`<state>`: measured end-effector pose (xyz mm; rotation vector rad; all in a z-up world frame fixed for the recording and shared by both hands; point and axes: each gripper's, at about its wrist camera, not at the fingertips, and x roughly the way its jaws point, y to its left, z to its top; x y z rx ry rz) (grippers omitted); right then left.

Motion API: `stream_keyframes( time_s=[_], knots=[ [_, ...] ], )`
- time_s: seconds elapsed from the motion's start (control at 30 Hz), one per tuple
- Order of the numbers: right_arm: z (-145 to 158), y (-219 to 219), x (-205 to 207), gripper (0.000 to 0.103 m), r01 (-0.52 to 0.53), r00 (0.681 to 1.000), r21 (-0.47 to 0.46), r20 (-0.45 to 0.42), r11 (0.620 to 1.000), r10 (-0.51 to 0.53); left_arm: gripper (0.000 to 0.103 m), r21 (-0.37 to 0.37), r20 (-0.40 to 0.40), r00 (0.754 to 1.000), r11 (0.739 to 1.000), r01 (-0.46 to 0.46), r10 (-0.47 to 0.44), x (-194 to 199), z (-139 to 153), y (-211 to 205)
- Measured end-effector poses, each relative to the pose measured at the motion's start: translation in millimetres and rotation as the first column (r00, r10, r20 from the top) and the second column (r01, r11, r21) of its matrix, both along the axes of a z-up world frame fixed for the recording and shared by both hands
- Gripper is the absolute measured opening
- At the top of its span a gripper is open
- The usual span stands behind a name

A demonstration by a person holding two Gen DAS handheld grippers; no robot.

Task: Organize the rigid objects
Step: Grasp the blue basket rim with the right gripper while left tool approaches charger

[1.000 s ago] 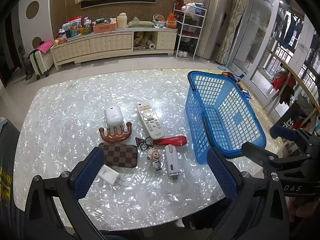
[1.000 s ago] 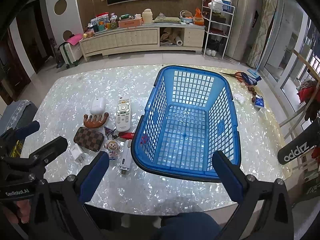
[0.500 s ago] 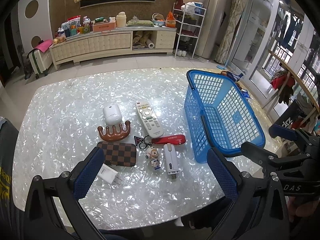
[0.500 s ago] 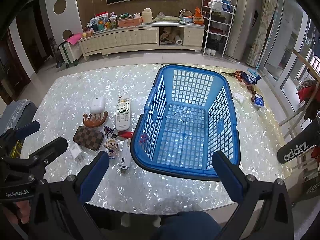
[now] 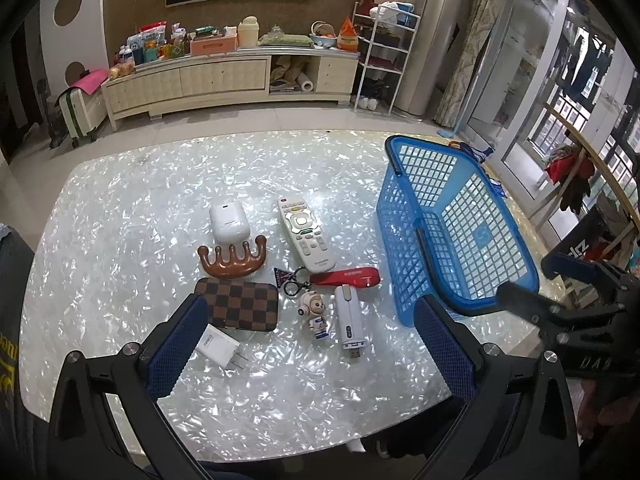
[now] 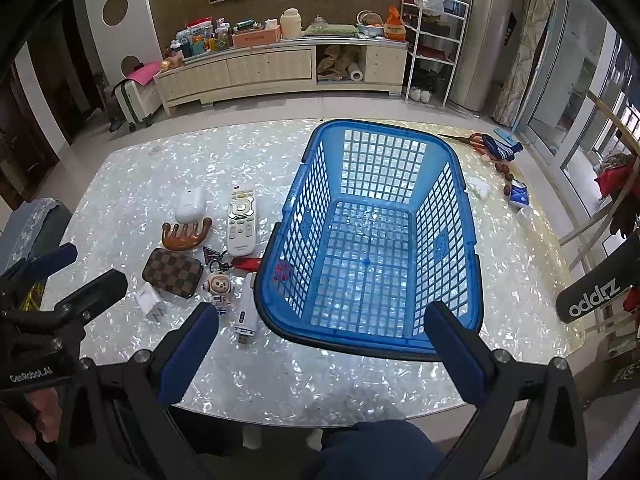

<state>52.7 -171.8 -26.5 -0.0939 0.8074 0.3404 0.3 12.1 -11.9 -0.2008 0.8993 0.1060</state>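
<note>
A blue mesh basket [image 6: 468,248] stands empty on the shiny table; it also shows in the left wrist view [image 5: 404,240]. Left of it lie a white remote [image 5: 306,234], white case [image 5: 229,221], brown comb [image 5: 232,258], checkered pouch [image 5: 240,304], white charger [image 5: 218,346], red item [image 5: 346,277] with keychain, astronaut figure [image 5: 315,314] and white USB stick [image 5: 349,320]. My left gripper [image 5: 310,350] is open above the table's near edge, over these items. My right gripper [image 6: 320,354] is open, above the basket's near rim.
Scissors [image 6: 476,140], a small blue pack [image 6: 519,194] and small brown bits lie at the table's far right. A TV cabinet [image 5: 224,80] and white shelf rack [image 5: 384,52] stand beyond the table.
Both views have shifted slightly; the grippers have drifted a little back from the table. Nothing on the table has moved.
</note>
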Motion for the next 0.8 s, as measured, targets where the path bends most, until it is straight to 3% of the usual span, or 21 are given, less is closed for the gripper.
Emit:
stream_keyframes(
  time_s=[0.37,0.63,0.8],
  knots=[
    [-6.0,-25.5,47.8,0.103,0.079,0.990,-0.072,-0.110,0.994,-0.086,0.103,-0.029,-0.062,0.997,0.998,-0.053,0.052,5.4,-30.1,29.9],
    [-17.0,-53.4,85.4,0.103,0.145,0.970,-0.164,-0.173,0.976,-0.173,0.103,-0.002,-0.137,0.988,0.998,-0.067,0.067,12.5,-56.1,60.8],
    [-36.1,-66.0,102.5,0.079,0.155,0.951,-0.177,-0.241,0.972,-0.196,0.103,0.016,-0.178,0.981,0.997,-0.073,0.075,15.2,-66.1,82.2]
  ],
)
